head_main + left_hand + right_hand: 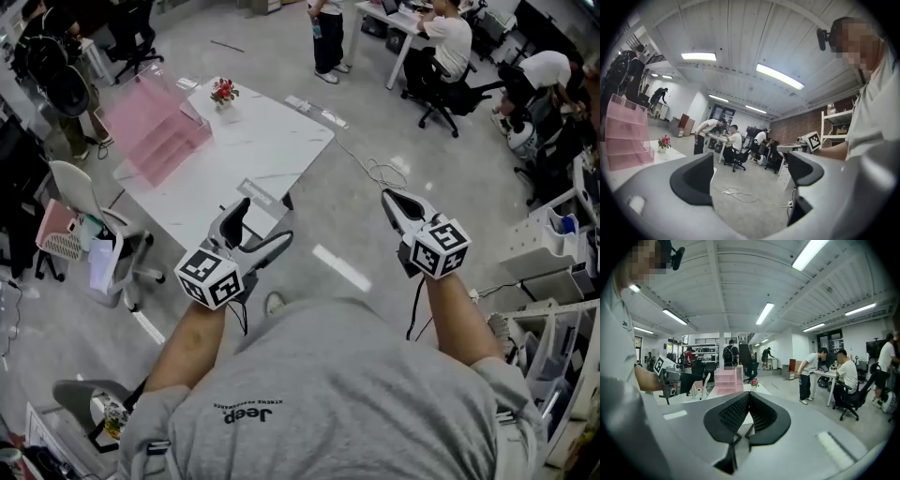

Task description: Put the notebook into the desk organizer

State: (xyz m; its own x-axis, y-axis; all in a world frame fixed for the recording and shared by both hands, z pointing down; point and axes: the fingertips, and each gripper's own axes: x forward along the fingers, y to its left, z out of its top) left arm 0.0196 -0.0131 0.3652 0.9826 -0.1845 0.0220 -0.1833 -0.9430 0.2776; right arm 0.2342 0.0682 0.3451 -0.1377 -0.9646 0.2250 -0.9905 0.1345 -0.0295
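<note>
1. We stand in an open office with a grey floor (pixel 375 187). People work at desks along the far side, and a loose cable (pixel 380 172) trails across the floor ahead.
2. A white table (pixel 253 141) stands ahead and to our left, well apart from both grippers. A white office chair (pixel 89 202) sits beside it.
3. The pink desk organizer (pixel 155 127) stands at the table's far left end. It is a stack of translucent tiered trays, and a small flower pot (pixel 224 92) is near it.
4. A flat pale thing (pixel 260 196) lies at the table's near edge. We take it for the notebook, but it is too small to be sure.
5. We judge such a notebook to be light, thin and somewhat bendy. It lies flat on a smooth top, so it is best pinched at an edge that reaches the table's rim, close to the spine. The organizer looks light too, and it may slide if we push against it.
6. Both forearms reach forward from our body at about the same height, with the grippers pointing toward the table.
7. The left gripper (pixel 265 223) has its jaws wide apart with only floor between them. The right gripper (pixel 392 199) has its pads pressed together on nothing.
</note>
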